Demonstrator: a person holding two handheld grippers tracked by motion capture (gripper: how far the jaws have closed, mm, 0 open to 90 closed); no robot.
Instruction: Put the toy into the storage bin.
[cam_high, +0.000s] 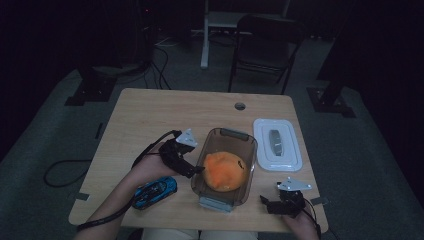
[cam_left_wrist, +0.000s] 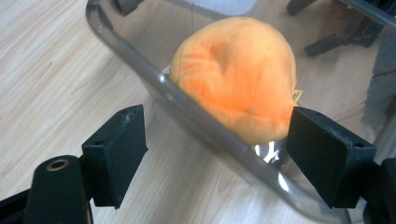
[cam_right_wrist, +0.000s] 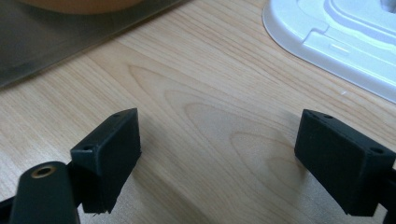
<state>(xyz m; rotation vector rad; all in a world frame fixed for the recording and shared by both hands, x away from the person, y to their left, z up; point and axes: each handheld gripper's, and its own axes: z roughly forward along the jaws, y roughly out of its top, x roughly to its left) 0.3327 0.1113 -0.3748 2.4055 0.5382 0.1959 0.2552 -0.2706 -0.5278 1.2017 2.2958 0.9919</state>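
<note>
Seen from above on a dim wooden table (cam_high: 150, 115): clear plastic box (cam_high: 225, 167) at the centre, holding an orange soft toy (cam_high: 226, 171) that fills much of its floor. Left gripper (cam_high: 192, 171) pressed in at the box's left wall, tips right at the rim beside the toy, hand and forearm entering from the near-left edge. From the left gripper view, black jaws standing well apart, one on each side of the clear rim (cam_left_wrist: 196, 116), pads (cam_left_wrist: 119, 154) not touching it; toy (cam_left_wrist: 238, 74) rising just beyond the wall, with a small yellow tag at its right side. No grip on anything.

Lying on the table near-left of the box, just beside the left forearm: blue toy car (cam_high: 155, 191), nose pointing right and slightly far. Resting flat to the right of the box, close to it but apart: white lid (cam_high: 277, 145) with a grey latch (cam_high: 275, 142) on top.

At the near-right corner: right gripper (cam_high: 267, 202), held low over bare wood, just right of the box's near end. From the right gripper view, jaws spread wide with nothing between them but wood grain; edge of the box (cam_right_wrist: 70, 42) at far left, corner of the lid (cam_right_wrist: 336, 37) at far right.

Beyond the table: folding chair (cam_high: 265, 45) and cables on a grey floor, the rest lost in darkness
</note>
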